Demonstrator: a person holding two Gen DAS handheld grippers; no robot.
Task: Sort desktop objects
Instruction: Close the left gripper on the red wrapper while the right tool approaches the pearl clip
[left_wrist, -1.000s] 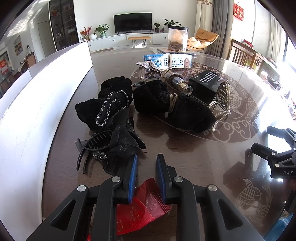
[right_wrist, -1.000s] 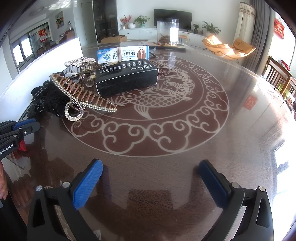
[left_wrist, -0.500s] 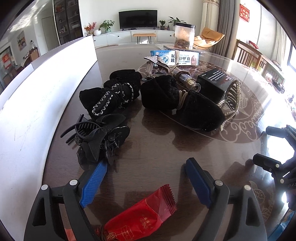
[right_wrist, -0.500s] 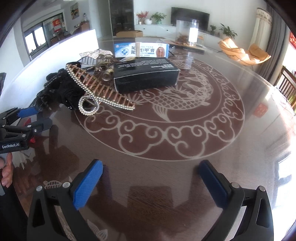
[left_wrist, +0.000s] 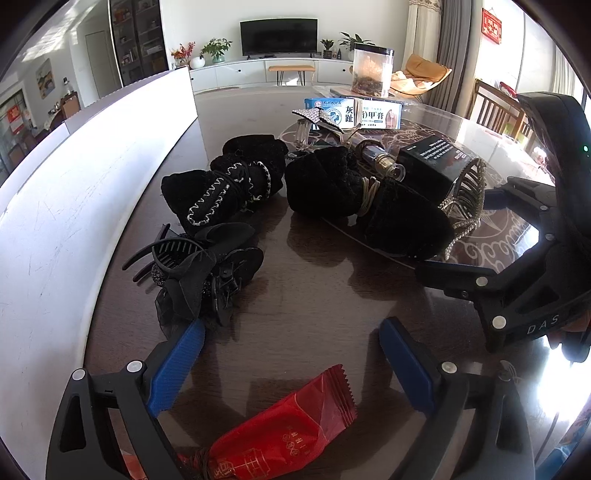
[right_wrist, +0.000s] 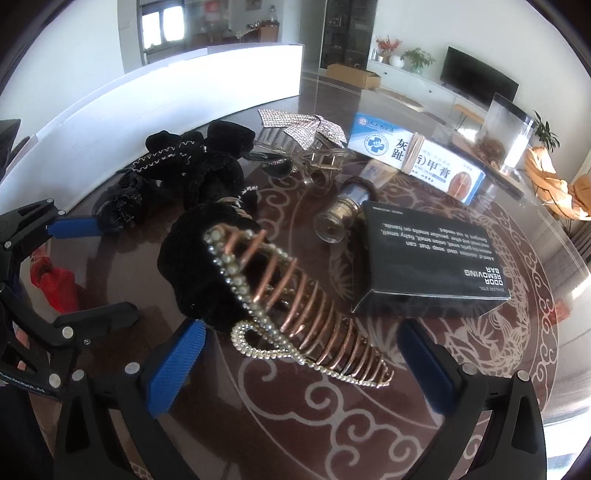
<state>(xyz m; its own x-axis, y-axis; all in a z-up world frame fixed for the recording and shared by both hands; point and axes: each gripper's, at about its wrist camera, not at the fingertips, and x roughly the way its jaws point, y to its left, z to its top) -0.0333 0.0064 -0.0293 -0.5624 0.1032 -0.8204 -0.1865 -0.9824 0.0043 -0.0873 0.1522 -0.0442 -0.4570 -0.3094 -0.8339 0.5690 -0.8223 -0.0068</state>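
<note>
- My left gripper (left_wrist: 291, 363) has just been opening and its jaws now stand wide with nothing between them; the black bow hair clip (left_wrist: 201, 275) lies on the table (left_wrist: 317, 295) just beyond my left pad.
- The red packet (left_wrist: 284, 432) lies near, under that gripper.
- My right gripper (right_wrist: 299, 363) is spread wide around the near end of the pearl-edged comb clip (right_wrist: 295, 306), pads not touching it.
- The black box (right_wrist: 428, 258) lies just right of the comb clip.
</note>
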